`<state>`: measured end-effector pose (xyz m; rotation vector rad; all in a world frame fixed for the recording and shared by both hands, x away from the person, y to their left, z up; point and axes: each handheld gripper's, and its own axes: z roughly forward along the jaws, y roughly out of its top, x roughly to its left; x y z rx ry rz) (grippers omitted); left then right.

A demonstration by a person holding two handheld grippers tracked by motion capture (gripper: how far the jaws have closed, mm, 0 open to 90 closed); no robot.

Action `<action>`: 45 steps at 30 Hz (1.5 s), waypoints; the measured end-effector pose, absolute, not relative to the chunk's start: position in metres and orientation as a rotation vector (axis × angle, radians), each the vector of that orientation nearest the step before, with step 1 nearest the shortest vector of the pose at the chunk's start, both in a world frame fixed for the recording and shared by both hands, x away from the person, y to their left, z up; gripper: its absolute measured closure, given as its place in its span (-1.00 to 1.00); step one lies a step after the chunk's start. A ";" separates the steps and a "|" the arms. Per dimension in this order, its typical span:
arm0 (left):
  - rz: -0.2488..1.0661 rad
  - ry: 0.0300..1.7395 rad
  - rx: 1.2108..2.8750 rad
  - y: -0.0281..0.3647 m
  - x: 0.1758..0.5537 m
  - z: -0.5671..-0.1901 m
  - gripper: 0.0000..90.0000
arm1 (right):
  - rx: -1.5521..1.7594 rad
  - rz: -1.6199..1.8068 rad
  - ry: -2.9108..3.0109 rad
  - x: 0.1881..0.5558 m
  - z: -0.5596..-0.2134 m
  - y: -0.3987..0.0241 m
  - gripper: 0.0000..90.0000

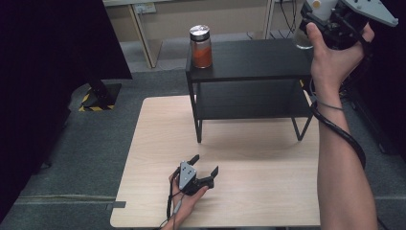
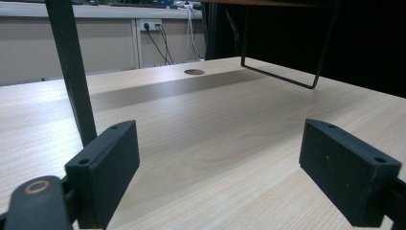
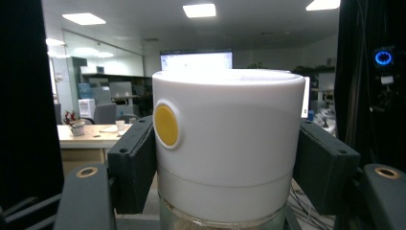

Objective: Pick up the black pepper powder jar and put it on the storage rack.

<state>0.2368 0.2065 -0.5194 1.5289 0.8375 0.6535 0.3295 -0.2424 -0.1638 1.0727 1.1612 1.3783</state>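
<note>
The near half of the tabletop (image 1: 249, 191) lies bare apart from the left hand-held gripper (image 1: 205, 165), which rests at its near-left part with jaws apart and nothing between them. A black shelf (image 1: 249, 60) stands across the far part of the tabletop, its thin legs at the left and right corners leaving a low open gap beneath. On the shelf's top, a spice jar (image 1: 201, 47) blocks the far-left corner; the rest of that top is open. The right hand-held gripper (image 1: 311, 28), clamped on a white-lidded jar (image 3: 229, 143), hangs above the shelf's far-right end.
</note>
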 end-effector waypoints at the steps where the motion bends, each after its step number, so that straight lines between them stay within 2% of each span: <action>1: 0.653 0.838 1.529 0.206 0.237 -0.519 -0.71 | 1.083 1.372 1.164 0.332 -0.164 -0.243 -0.32; 19: 0.649 0.826 1.531 0.205 0.235 -0.520 -0.70 | 1.202 1.244 1.230 0.367 -0.182 -0.247 -0.32; 45: 0.651 0.821 1.537 0.204 0.235 -0.519 -0.70 | 1.189 1.237 1.245 0.373 -0.196 -0.245 -0.32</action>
